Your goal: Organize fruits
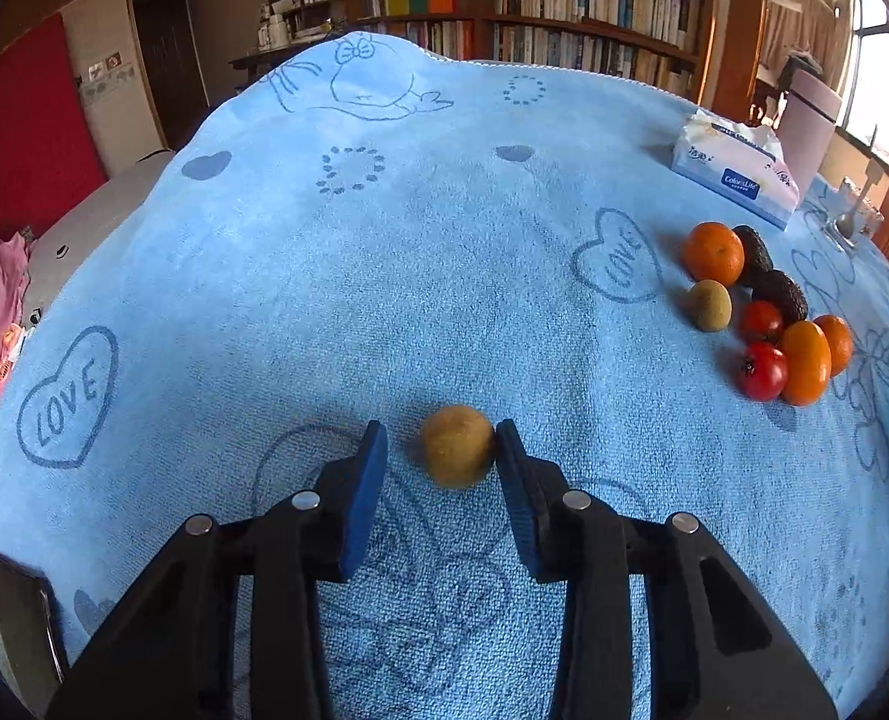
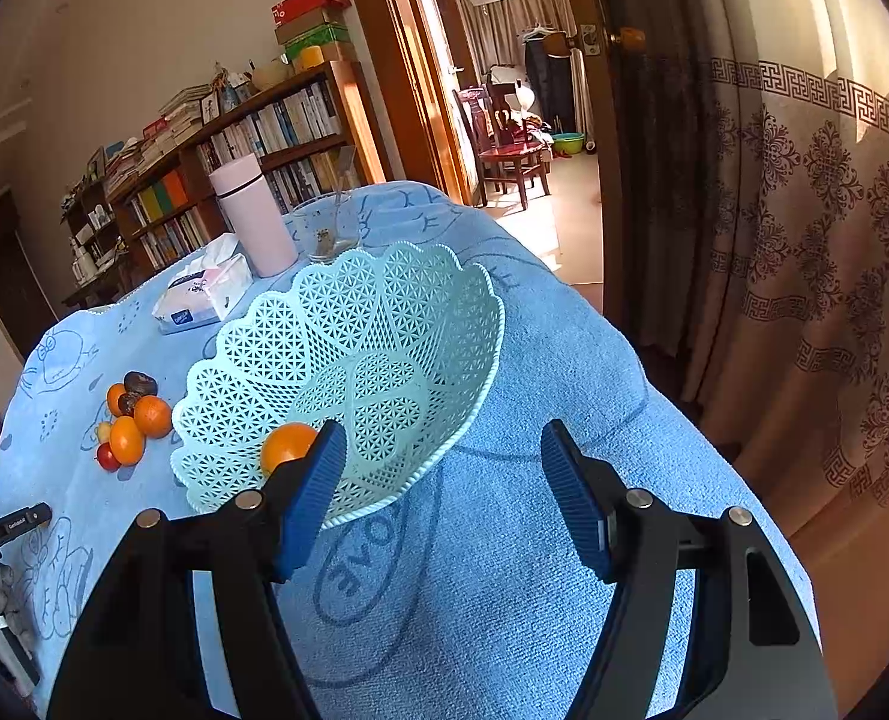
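My left gripper [image 1: 440,447] is open around a brown kiwi [image 1: 457,446] that lies on the blue towel; the right pad touches it, the left pad stands apart. A pile of fruit lies at the right: an orange [image 1: 714,253], two avocados [image 1: 779,294], a second kiwi [image 1: 709,305], two tomatoes [image 1: 761,369] and two more oranges [image 1: 805,362]. The pile also shows in the right wrist view [image 2: 129,420]. My right gripper [image 2: 444,456] is open and empty above the near rim of a mint lattice basket [image 2: 384,324], which holds one orange [image 2: 285,447].
A tissue pack [image 1: 735,171] [image 2: 204,291], a pink flask [image 2: 255,216] and a glass [image 2: 324,234] stand at the far side of the towel-covered table [image 1: 384,276]. Bookshelves stand behind. The table edge drops off at the right in the right wrist view.
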Available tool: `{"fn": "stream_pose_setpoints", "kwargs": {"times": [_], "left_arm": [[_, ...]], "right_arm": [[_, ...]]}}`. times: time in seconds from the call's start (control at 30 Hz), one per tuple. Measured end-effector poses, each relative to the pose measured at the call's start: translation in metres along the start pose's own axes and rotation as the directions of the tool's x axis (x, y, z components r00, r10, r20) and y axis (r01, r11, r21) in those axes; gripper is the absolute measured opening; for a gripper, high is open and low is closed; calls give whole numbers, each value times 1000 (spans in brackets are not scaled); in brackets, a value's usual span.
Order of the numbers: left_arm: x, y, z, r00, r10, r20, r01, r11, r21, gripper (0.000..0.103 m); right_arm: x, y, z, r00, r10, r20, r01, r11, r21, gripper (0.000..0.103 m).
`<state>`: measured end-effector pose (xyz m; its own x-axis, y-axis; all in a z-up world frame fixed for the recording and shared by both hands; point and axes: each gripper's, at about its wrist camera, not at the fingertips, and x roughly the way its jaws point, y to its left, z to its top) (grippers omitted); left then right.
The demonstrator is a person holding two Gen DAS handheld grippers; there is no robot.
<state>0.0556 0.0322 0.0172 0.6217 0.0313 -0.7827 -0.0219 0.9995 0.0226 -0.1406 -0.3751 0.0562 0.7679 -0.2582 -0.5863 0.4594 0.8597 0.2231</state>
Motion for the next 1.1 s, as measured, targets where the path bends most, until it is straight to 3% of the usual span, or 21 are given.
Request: {"fn": "stream_pose_setpoints", "kwargs": {"times": [0.23,0.43,0.7,0.93,0.97,1.03,1.07,1.1], "left_arm": [[-8,-19,2,999,-40,4,40,999,14,26],[-38,-79,9,988,-150,45,144,982,119,26],[-78,-187,11,940,-337,50,306,901,308,26],[-93,-258,3,907,-422,11,386,840,382,26],[-93,-266,3,903,-430,3,396,836,381,28],[-94,-276,3,897,-442,-9,413,832,371,50],[-95,-280,3,898,-441,0,411,836,363,65],[-96,-281,4,901,-433,10,402,843,358,67]], "right_arm": [[-2,-5,0,1000,-5,3,5,1000,18,69],[-3,-11,2,1000,1,3,-1,999,33,69],[-5,-22,1,1000,-10,3,10,1000,8,69],[-13,-30,0,1000,21,11,-20,1000,-22,69],[-14,-32,0,1000,26,10,-26,999,-24,69],[-14,-36,-1,999,41,6,-41,999,-18,69],[-15,-38,-2,999,50,2,-50,999,-13,69],[-15,-41,-3,998,58,-1,-58,998,-4,69]]}}
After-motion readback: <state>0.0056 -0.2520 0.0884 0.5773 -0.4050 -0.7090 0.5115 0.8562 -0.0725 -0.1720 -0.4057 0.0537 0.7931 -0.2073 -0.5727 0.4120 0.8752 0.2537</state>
